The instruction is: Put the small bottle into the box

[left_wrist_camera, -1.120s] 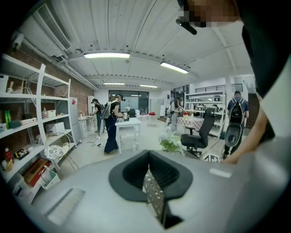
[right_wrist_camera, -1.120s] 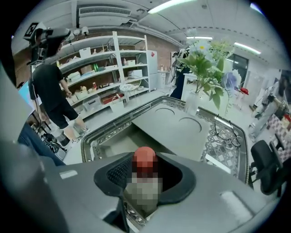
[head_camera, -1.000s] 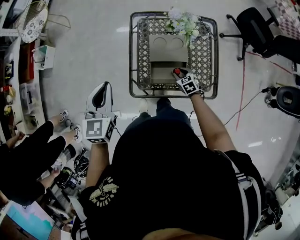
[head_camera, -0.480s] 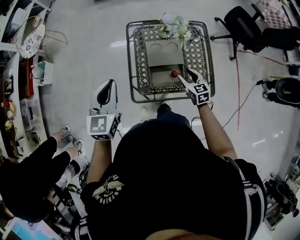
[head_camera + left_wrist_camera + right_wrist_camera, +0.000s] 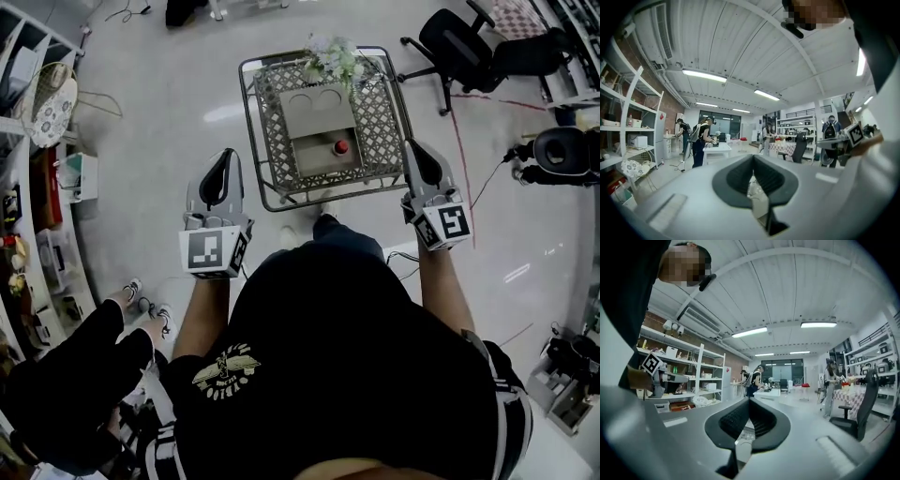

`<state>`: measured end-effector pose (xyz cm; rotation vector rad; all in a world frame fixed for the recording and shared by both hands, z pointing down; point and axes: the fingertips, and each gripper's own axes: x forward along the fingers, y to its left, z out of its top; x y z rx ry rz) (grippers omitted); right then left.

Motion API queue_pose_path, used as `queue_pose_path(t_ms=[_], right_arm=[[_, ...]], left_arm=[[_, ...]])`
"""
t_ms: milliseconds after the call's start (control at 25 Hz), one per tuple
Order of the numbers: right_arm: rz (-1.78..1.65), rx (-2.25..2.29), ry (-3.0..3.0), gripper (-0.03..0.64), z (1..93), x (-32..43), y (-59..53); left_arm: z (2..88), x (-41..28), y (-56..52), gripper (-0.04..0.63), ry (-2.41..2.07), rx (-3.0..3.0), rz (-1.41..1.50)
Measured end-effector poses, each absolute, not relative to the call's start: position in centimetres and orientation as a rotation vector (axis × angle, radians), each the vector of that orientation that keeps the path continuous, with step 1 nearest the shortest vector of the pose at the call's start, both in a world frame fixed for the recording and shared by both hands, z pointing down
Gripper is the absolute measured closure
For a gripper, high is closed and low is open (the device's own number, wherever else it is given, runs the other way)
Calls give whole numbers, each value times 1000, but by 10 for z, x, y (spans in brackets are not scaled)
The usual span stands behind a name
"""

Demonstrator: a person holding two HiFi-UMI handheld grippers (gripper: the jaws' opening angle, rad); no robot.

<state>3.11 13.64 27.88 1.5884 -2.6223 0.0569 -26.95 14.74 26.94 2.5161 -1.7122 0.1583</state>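
The small bottle (image 5: 341, 146), with a red cap, stands inside the open cardboard box (image 5: 317, 155) on the lattice-topped table (image 5: 272, 141). My right gripper (image 5: 419, 161) is held off the table's right edge, away from the bottle, jaws shut and empty. My left gripper (image 5: 218, 178) hangs off the table's left front corner, also shut with nothing in it. In the left gripper view the left gripper (image 5: 752, 159) points out across the room, and in the right gripper view so does the right gripper (image 5: 749, 401). Neither of those two views shows the bottle or the box.
A bunch of pale flowers (image 5: 333, 58) sits at the table's far edge. A black office chair (image 5: 459, 47) stands at the back right, with shelving (image 5: 37, 187) along the left. Another person's arm (image 5: 75, 375) reaches in at the lower left. A red cable (image 5: 461, 178) runs across the floor.
My right gripper let go of the bottle in the box, pulled back out to the right past the table edge and shut empty. The left gripper rose a little.
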Motion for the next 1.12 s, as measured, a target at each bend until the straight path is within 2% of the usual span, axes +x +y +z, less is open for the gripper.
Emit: queue_pose_path(t_ms=[280,680,1120], right_arm=[[-44,1677,-2645,609,230,20,175],[-146,1636,-2578,609,228,12,211],[-131,1557,-2581,609,245,12,184]], left_arm=[[254,-270,163,595,-1673,2570,82],[248,-263,176,595,-1604,2620,49],[269,-257,161,595,-1610,2574,111]])
